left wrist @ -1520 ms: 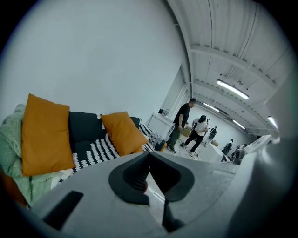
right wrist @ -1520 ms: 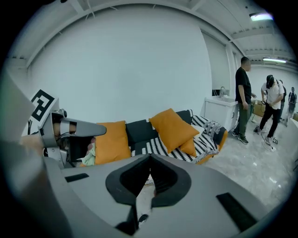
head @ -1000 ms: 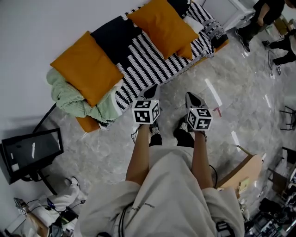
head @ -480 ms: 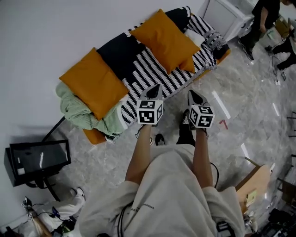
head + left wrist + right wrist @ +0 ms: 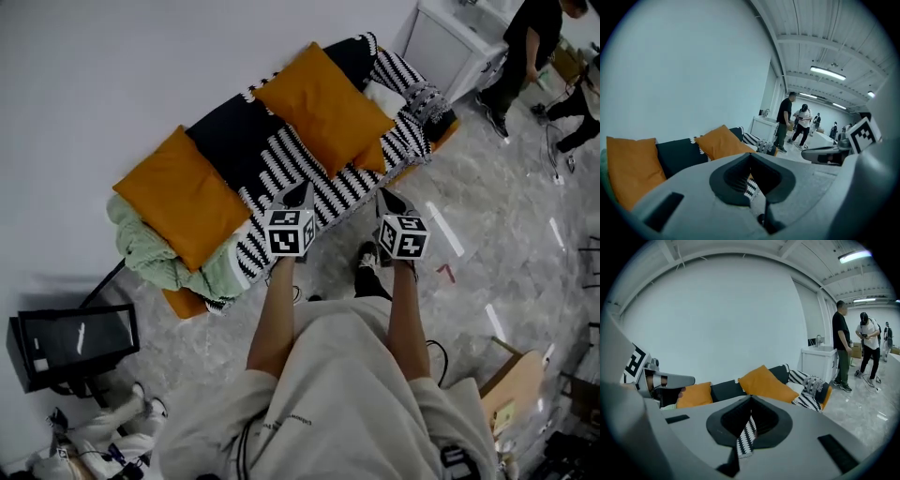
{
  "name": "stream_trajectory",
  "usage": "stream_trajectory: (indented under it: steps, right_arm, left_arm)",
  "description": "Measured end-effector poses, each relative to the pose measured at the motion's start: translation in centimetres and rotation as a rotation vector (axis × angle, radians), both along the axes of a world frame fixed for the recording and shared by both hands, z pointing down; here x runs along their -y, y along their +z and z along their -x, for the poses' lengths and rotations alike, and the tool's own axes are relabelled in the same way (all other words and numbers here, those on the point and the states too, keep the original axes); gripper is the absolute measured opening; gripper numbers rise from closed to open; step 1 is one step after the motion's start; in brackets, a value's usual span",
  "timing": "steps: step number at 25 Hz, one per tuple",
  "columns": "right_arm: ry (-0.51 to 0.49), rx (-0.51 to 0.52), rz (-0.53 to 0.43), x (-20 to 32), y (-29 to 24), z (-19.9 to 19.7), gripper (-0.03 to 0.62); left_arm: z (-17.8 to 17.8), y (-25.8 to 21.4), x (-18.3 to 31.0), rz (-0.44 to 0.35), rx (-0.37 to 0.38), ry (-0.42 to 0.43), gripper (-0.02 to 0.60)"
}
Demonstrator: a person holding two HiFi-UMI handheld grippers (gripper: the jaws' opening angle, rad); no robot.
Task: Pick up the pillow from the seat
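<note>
Both claws are closer to the sofa than a moment ago, because the person steps up to it. The left claw is clenched with nothing in it. The right claw is clenched and empty too. Two orange pillows lie on the seat. The near pillow sits just past the claws. The far pillow sits to the left, partly on a green blanket. A striped blanket covers the seat. If the claws stay clenched, they may only poke the pillow and push it away. A claw could also pinch the striped blanket and drag it up. No box or basket shows; only the sofa holds things.
</note>
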State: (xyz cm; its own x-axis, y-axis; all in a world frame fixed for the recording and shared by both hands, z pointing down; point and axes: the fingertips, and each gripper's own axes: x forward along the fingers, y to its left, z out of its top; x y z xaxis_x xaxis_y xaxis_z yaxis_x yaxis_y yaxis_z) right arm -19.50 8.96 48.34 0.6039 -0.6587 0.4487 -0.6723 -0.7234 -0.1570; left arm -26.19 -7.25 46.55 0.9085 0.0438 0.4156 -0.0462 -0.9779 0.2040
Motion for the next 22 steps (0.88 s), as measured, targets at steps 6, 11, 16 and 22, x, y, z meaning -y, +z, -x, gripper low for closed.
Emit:
stream_trajectory:
  steps: [6, 11, 16, 22]
  right_arm:
    - [-0.016, -0.013, -0.048, 2.6, -2.3, -6.7, 0.006]
    - [-0.083, -0.011, 0.022, 3.7, -1.7, -10.0, 0.007]
    - [-0.095, 0.059, 0.048, 1.9, 1.4, -12.8, 0.008]
    - [-0.028, 0.157, 0.02, -2.6, 4.5, -17.3, 0.008]
  left_arm:
    - [-5.2, -3.3, 3.2, -0.077, -0.021, -0.033, 0.009]
    - [-8.4, -2.6, 3.6, -0.076, 0.02, -0.076, 0.009]
    - [-11.3, 0.2, 1.5, -0.046, 0.085, -0.088, 0.009]
    - [-13.8, 2.4, -0.8, -0.085, 0.171, -0.094, 0.009]
